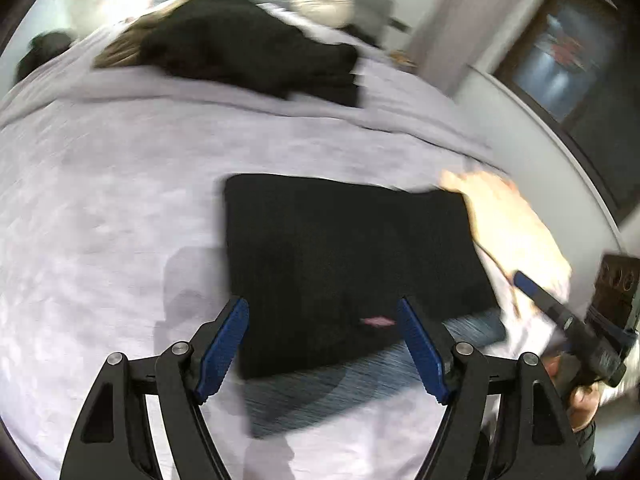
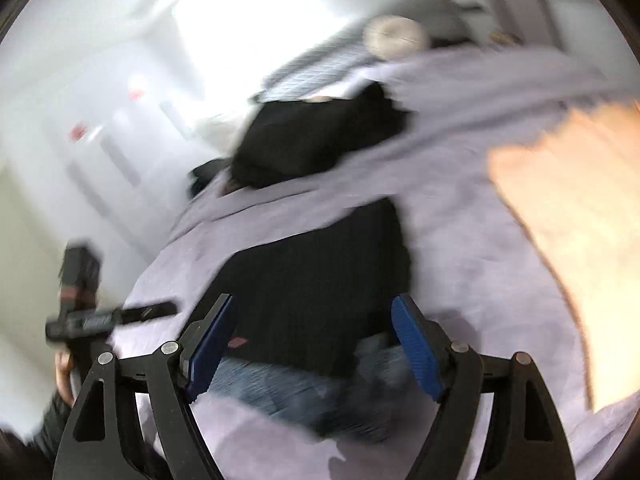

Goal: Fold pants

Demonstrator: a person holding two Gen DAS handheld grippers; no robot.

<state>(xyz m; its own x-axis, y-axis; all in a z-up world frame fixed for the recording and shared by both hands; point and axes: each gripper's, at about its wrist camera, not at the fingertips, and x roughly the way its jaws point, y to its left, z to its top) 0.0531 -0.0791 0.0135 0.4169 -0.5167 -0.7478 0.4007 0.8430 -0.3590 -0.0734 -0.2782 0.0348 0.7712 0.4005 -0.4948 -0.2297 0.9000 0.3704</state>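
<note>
Our left gripper (image 1: 322, 338) hangs with jaws spread wide, nothing pinched; our right gripper (image 2: 314, 338) gapes empty too. Just beyond the fingertips lie the black pants (image 1: 344, 260), a folded square on the lilac bedspread (image 1: 100, 208), over a bit of blue denim (image 1: 320, 396). We'd judge the fold made, so we lift clear without snagging an edge. Further up sit a dark clothes pile (image 1: 248, 44), a round cream cushion (image 1: 326, 4) and a framed picture (image 1: 560, 60).

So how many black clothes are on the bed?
2, maybe more hidden. One folded black square lies near the grippers, over jeans. One black heap sits farther back by the round pillow.
</note>
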